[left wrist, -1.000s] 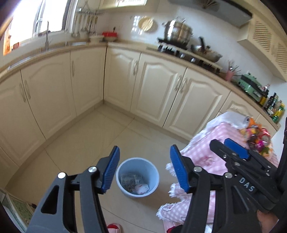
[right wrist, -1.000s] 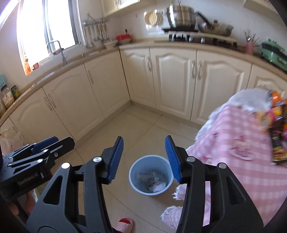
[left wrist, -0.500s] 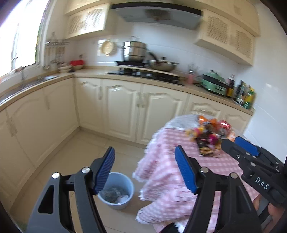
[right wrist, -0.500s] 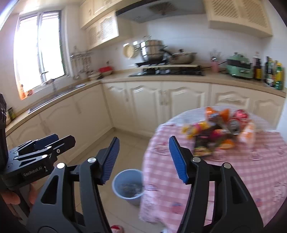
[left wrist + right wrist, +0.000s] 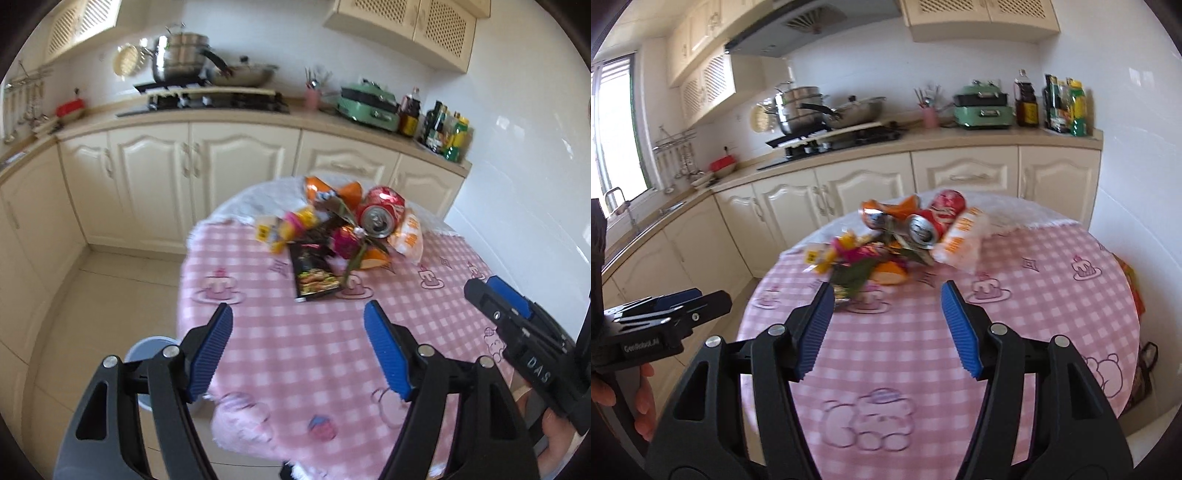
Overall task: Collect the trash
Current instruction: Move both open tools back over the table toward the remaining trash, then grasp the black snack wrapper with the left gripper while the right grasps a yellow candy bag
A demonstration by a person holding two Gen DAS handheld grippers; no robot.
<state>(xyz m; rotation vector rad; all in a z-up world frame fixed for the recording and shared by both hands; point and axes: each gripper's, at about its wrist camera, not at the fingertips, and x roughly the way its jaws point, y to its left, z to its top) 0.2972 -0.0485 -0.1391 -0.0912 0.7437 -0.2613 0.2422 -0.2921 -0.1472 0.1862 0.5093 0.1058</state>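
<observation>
A heap of trash lies at the far side of a round table with a pink checked cloth [image 5: 295,343]: a red drink can [image 5: 380,216] on its side, a dark snack packet [image 5: 314,273], an orange-and-white wrapper [image 5: 408,240] and several bright wrappers. The same heap shows in the right wrist view, with the red can [image 5: 923,225] and the orange-and-white wrapper [image 5: 960,240]. My left gripper [image 5: 297,350] is open and empty above the near part of the cloth. My right gripper [image 5: 886,325] is open and empty, short of the heap. A blue bin [image 5: 147,347] stands on the floor left of the table, mostly hidden by my left gripper.
Cream cabinets [image 5: 207,173] run along the back under a counter with a stove, pots [image 5: 181,55], a green appliance [image 5: 369,107] and bottles [image 5: 447,133]. A white wall [image 5: 517,184] is right of the table. Tiled floor [image 5: 92,295] lies to the left.
Both grippers have swung up and to the right, from over the blue bin on the floor to over the table, facing the trash heap. Both stay open and empty.
</observation>
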